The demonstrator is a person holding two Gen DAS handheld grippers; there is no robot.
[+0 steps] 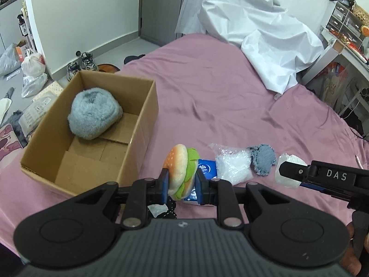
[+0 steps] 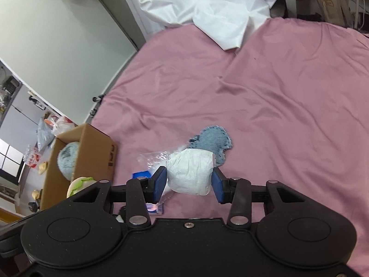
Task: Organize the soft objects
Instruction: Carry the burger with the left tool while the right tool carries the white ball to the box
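Lower centre of the left wrist view: the left hand-held gripper [image 1: 181, 184] is clamped on a plush burger [image 1: 181, 172], held on edge clear of the bed. Lower centre of the right wrist view: the right hand-held gripper [image 2: 189, 185] pinches a white wrapped bundle [image 2: 190, 173]. The open cardboard box [image 1: 147, 120], its long axis running away from the camera, lies up and left of the burger, nearer the left hand; a grey fluffy cushion [image 1: 94, 113] sits inside. A denim piece [image 1: 264, 160] and clear bag [image 1: 233, 165] rest on the pink bed [image 1: 219, 97]; beyond, a white sheet [image 1: 253, 23].

Both tools clamped: left tool [image 1: 181, 180], right tool [image 2: 189, 180], angled downward.
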